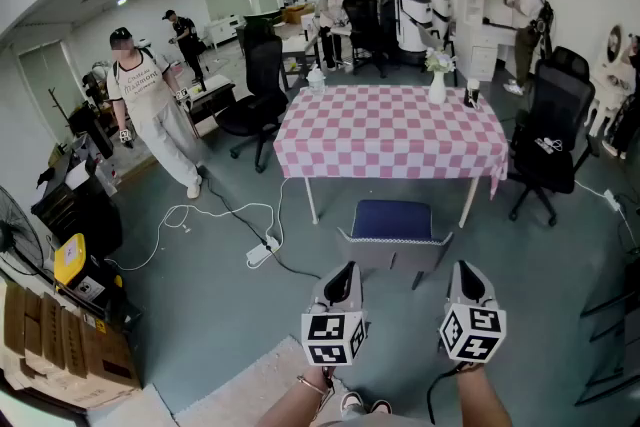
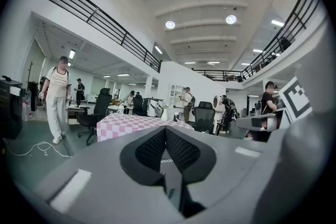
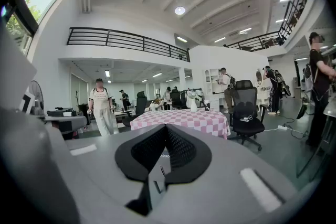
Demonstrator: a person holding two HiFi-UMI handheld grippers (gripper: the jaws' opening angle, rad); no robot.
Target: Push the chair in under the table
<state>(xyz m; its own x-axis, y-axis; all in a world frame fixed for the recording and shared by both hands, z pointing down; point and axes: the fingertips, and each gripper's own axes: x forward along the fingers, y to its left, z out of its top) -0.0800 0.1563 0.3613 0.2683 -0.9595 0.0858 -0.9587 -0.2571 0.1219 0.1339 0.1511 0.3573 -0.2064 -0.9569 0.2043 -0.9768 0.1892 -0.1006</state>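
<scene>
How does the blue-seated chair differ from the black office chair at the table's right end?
The blue-seated chair is low-backed with a grey frame; the black office chair is all black and high-backed. The blue-seated chair stands at the table's near side, the black office chair at its right end. The black office chair carries a small white item; the blue-seated chair's seat is bare. Both are unoccupied.

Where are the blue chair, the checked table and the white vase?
blue chair (image 1: 392, 218): head view, seat cushion.
checked table (image 1: 380, 135): head view, bare tablecloth.
white vase (image 1: 437, 90): head view, its body.
</scene>
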